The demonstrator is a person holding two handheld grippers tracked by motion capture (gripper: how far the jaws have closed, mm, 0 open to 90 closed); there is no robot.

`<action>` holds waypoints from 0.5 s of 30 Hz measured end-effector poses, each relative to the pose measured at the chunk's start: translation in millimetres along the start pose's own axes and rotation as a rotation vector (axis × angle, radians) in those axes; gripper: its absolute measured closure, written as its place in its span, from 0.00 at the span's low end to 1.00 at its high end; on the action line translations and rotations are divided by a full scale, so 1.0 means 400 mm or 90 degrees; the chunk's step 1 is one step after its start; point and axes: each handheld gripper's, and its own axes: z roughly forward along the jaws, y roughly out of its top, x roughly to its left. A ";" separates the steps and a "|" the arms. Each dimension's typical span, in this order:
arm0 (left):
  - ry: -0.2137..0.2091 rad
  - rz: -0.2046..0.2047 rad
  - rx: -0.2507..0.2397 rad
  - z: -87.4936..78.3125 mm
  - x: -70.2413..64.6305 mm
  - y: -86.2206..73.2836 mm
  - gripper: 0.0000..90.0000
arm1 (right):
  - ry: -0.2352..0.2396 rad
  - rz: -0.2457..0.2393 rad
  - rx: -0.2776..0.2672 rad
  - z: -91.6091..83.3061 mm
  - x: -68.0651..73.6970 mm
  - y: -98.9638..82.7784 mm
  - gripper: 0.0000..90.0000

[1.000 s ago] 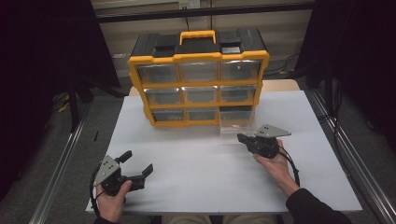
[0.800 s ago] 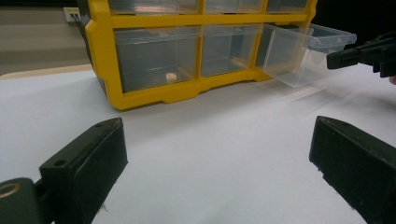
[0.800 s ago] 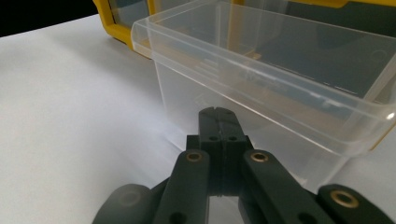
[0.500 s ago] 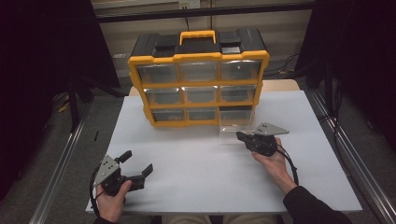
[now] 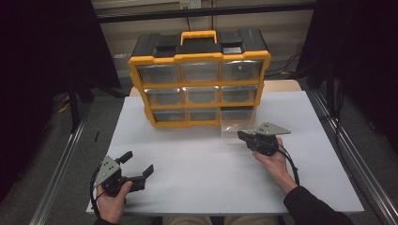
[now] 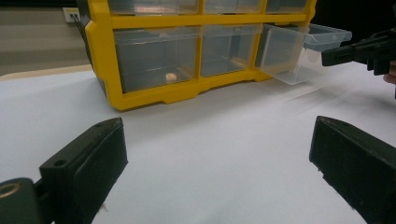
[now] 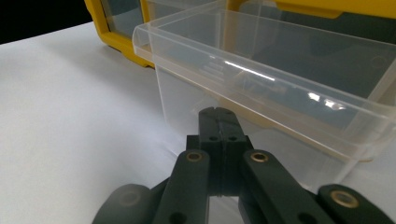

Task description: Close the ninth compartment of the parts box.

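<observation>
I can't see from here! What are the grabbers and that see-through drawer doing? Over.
Left gripper open, holding nothing. Right gripper shut, tips at the drawer front. Drawer pulled partway out of the yellow cabinet. Nothing in the way.

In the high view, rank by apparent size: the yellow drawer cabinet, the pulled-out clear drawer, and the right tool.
1. Yellow drawer cabinet, by far the largest.
2. Right tool and clear drawer: they look alike in size, and the see-through drawer's edges are faint, so no ranking.

cabinet (image 5: 199,89): yellow frame, black top | drawer (image 7: 261,79): clear | table (image 5: 197,173): white | hand-held gripper (image 5: 241,136): black
</observation>
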 end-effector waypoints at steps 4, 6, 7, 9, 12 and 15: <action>-0.001 0.001 0.000 0.000 0.000 0.000 0.04 | 0.000 0.002 -0.001 0.002 -0.001 0.000 1.00; -0.001 0.001 0.000 0.000 -0.001 0.000 0.04 | -0.003 0.004 0.000 0.003 -0.001 0.001 1.00; -0.002 0.001 0.000 0.000 -0.001 0.000 0.04 | -0.003 0.004 0.000 0.004 -0.002 0.001 1.00; -0.002 0.001 0.000 0.000 -0.001 0.000 0.04 | -0.003 0.003 -0.003 0.006 -0.003 0.001 1.00; -0.002 0.001 0.000 0.000 0.000 0.000 0.04 | -0.006 -0.001 -0.005 0.008 -0.005 0.001 1.00; -0.001 0.002 0.000 0.000 0.000 0.000 0.04 | -0.006 -0.001 -0.005 0.010 -0.006 0.002 1.00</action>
